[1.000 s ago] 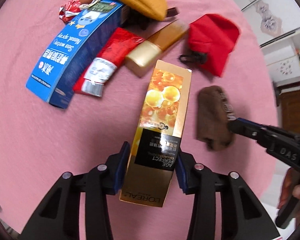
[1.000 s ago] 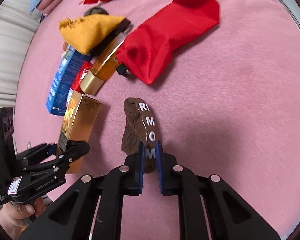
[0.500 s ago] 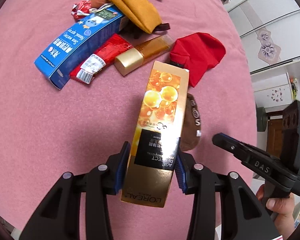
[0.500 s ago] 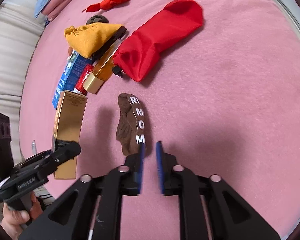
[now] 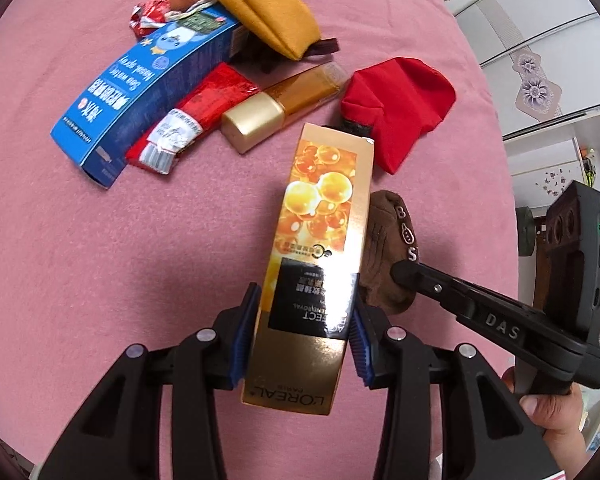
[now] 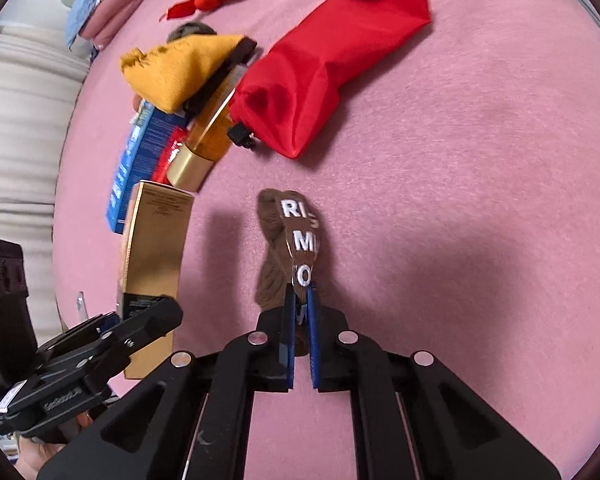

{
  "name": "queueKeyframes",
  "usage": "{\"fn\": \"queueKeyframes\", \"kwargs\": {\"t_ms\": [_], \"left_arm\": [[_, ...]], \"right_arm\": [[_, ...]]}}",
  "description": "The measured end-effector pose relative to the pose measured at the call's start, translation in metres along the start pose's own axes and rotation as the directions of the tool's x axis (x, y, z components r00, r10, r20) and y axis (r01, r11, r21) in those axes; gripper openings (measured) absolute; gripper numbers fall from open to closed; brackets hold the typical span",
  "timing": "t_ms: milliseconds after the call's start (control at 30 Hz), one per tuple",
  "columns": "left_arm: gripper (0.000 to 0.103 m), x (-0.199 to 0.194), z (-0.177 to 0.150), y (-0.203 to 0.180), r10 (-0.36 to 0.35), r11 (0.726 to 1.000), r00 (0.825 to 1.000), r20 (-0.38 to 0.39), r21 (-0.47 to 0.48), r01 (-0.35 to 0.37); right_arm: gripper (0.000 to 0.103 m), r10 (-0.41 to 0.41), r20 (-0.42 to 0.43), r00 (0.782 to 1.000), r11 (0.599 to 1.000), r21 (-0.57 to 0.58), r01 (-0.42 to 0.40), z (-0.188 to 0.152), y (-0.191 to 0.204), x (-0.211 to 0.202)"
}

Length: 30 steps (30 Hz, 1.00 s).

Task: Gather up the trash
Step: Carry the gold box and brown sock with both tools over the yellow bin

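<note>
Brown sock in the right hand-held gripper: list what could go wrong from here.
1. The right hand-held gripper pinches only the lettered band at one end of the brown sock; the thin fold could slip out on lifting.
2. The gold carton, clamped near its base by the left hand-held gripper, overlaps the sock in the left wrist view, so the two may knock together.

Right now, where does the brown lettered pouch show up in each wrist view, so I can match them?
Left wrist view: brown pouch right of centre, half hidden behind the gold box, with the right hand-held gripper at it.
Right wrist view: brown pouch at centre, clamped in the right hand-held gripper.
Shared landmark: the red drawstring bag, beyond the pouch in both.
</note>
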<state>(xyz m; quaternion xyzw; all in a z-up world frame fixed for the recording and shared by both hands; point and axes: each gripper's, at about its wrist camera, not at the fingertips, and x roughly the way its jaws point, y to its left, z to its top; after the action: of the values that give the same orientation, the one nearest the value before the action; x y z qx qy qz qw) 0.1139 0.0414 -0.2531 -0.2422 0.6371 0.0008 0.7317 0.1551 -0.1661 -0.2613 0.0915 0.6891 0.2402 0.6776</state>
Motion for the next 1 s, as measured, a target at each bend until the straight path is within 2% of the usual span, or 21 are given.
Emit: {"fn": "queueKeyframes", "kwargs": {"t_ms": [133,400,700,800,1000], "left_arm": [[0.041,-0.002,-0.005,-0.021,-0.015,1.0,1.0,-0.009,0.018,0.015],[0.041,0.01,-0.018,-0.114,-0.068,0.992,0.996,-0.049,0.104,0.073],[0.041,0.044,-0.038,-0.267,-0.12,0.964,0.989,-0.09,0.227,0.138],[0.041,0.062,-0.049,-0.326,-0.143,0.947,0.983,-0.12,0.273,0.171],[0.039,0.099,-0.07,-0.419,-0.159,0.914,0.97,-0.186,0.344,0.215]], "right_arm": [[0.005,0.017,0.047,0.999,0.999,0.03,-0.019,-0.012,-0.016,-0.034],[0.005,-0.006,0.145,0.989,0.997,0.078,-0.005,-0.036,-0.078,-0.117],[0.005,-0.076,0.246,0.966,0.983,0.179,0.032,-0.059,-0.197,-0.216],[0.005,-0.098,0.272,0.957,0.976,0.215,0.039,-0.064,-0.232,-0.24],[0.005,-0.157,0.306,0.939,0.948,0.312,0.057,-0.075,-0.314,-0.283]]}}
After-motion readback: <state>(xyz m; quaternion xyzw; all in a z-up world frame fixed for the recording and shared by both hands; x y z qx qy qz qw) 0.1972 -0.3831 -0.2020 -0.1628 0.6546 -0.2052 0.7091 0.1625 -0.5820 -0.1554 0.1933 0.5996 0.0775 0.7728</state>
